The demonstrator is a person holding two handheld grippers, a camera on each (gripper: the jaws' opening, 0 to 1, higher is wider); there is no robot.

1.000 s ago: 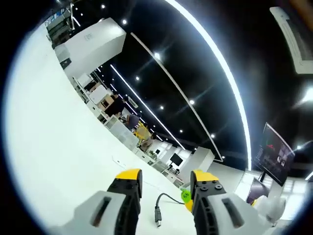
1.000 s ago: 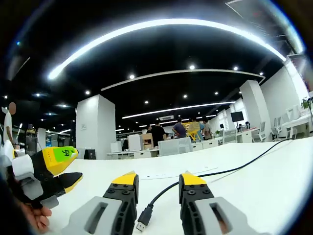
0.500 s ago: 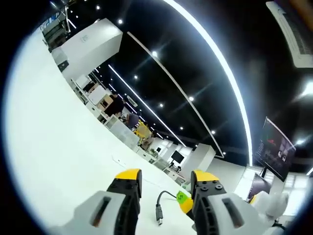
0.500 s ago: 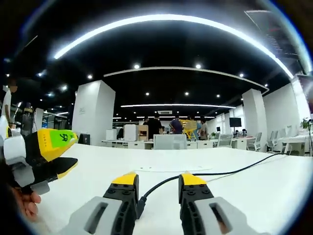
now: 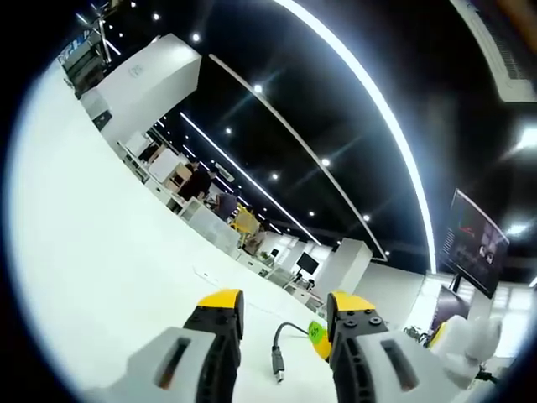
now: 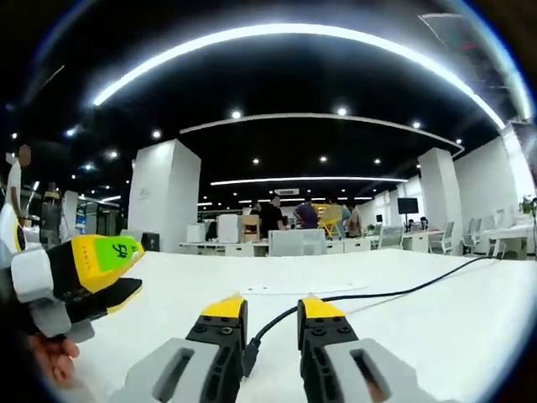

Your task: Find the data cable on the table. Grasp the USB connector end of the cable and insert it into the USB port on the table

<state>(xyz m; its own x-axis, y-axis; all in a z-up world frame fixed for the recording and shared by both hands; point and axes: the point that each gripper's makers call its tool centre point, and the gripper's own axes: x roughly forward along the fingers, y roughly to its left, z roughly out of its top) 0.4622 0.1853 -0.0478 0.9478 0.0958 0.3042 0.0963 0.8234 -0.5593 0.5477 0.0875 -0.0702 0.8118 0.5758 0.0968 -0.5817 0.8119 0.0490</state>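
Observation:
A black data cable (image 6: 377, 295) runs across the white table (image 6: 470, 336) from the far right and passes between my right gripper (image 6: 270, 307)'s yellow-tipped jaws. Its USB connector (image 6: 250, 358) lies low between them, close to the left jaw. The jaws stand narrowed around the cable with a gap still showing. In the left gripper view the USB connector (image 5: 277, 363) sits just past my open left gripper (image 5: 284, 302), and the cable curls up to the right gripper's green-tagged tip (image 5: 317, 332). A hand (image 6: 52, 361) holds the left gripper (image 6: 127, 273) at the left, jaws apart.
A flat white sheet (image 6: 294, 290) lies on the table beyond the right jaws and also shows as a white sheet (image 5: 205, 275) in the left gripper view. Desks, a white pillar (image 6: 164, 206) and people (image 6: 273, 220) stand far behind the table. A dark screen (image 5: 474, 252) hangs at the right.
My right gripper's jaws have drawn closer together around the cable. The connector has slid lower between them. The left gripper's view has drifted slightly and its jaws keep the same spread.

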